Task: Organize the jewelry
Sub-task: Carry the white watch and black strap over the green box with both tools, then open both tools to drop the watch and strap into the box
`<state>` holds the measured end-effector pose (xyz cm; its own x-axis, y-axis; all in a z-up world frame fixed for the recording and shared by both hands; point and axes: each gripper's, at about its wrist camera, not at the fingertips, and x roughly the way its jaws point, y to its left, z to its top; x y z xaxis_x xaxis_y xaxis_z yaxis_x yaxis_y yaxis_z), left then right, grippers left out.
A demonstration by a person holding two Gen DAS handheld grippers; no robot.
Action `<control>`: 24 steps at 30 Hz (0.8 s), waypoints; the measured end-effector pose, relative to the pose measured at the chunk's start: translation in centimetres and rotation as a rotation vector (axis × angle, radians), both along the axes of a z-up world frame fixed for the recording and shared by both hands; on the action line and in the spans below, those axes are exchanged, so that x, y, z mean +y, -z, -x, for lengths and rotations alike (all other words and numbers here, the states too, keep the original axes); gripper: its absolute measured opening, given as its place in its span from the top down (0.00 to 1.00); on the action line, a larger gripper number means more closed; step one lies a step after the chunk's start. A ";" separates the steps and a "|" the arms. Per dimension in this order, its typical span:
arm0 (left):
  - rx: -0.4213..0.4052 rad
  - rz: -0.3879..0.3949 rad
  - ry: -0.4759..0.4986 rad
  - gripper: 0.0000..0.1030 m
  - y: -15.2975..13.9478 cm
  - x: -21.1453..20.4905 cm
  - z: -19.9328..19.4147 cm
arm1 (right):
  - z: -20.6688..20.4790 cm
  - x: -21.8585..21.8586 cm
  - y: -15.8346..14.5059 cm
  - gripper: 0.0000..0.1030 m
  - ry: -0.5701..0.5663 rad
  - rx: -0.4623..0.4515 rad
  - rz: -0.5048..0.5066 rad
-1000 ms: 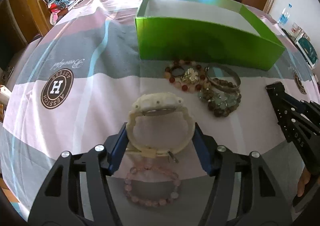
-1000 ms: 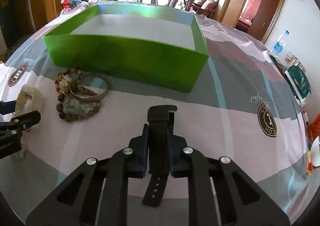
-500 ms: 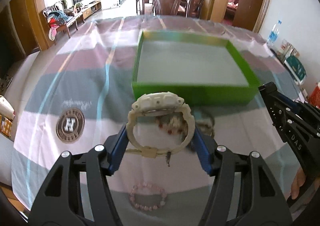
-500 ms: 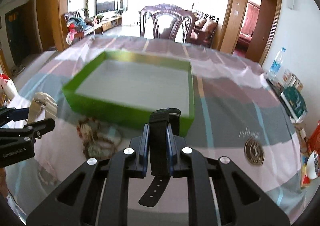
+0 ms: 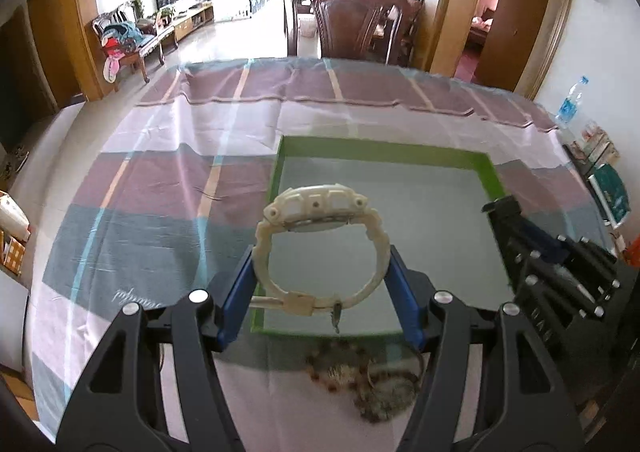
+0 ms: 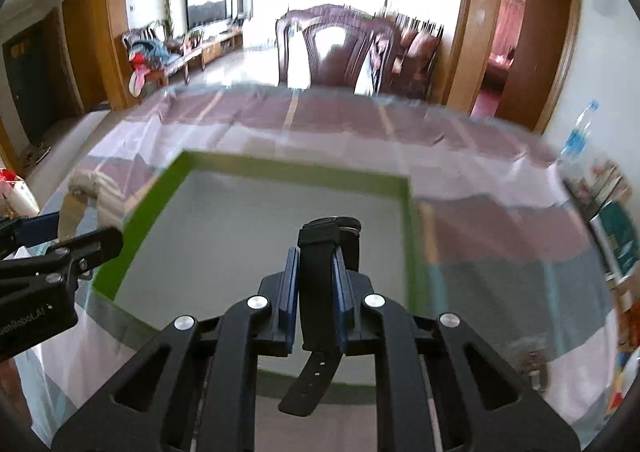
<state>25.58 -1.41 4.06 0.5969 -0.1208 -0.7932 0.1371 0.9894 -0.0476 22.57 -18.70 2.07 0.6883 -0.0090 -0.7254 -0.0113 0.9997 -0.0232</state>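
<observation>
Two watches carried up from the tablecloth to above the green box.

A second before, both grippers sat low beside the box; they had since risen over it. The left gripper (image 5: 322,284), jaws spread wide, clasped a cream watch (image 5: 320,248) by its buckled strap loop, case uppermost, above the green box (image 5: 384,154). The right gripper (image 6: 316,288), jaws nearly together, pinched a black watch (image 6: 322,248) by its strap, tail hanging. The bead bracelets (image 5: 372,380) lay heaped on the tablecloth (image 5: 160,180) just outside the near wall.
</observation>
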 end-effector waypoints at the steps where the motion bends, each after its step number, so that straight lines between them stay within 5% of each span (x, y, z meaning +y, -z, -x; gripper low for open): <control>1: 0.013 0.000 -0.001 0.40 0.8 0.0 -0.7 | -0.5 0.0 0.7 0.85 0.003 0.011 0.000; 6: 0.086 0.025 0.003 0.39 4.1 0.3 -2.6 | -2.1 0.5 3.2 0.84 0.009 0.056 0.016; 11: 0.089 0.067 0.015 0.32 4.3 0.8 -2.8 | -1.2 0.6 2.3 0.60 0.009 0.040 0.021; 18: 0.030 0.032 0.014 0.25 1.6 2.8 4.0 | 6.3 -0.7 -1.1 0.60 -0.042 -0.007 -0.092; 24: 0.018 -0.038 0.014 0.32 4.7 4.4 9.9 | 9.8 1.4 3.6 0.71 -0.117 0.090 -0.119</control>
<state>15.69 2.98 -0.62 0.5807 -0.0990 -0.8081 0.1507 0.9885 -0.0127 12.76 -17.33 -1.53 0.6117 0.1569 -0.7753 -0.1242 0.9870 0.1017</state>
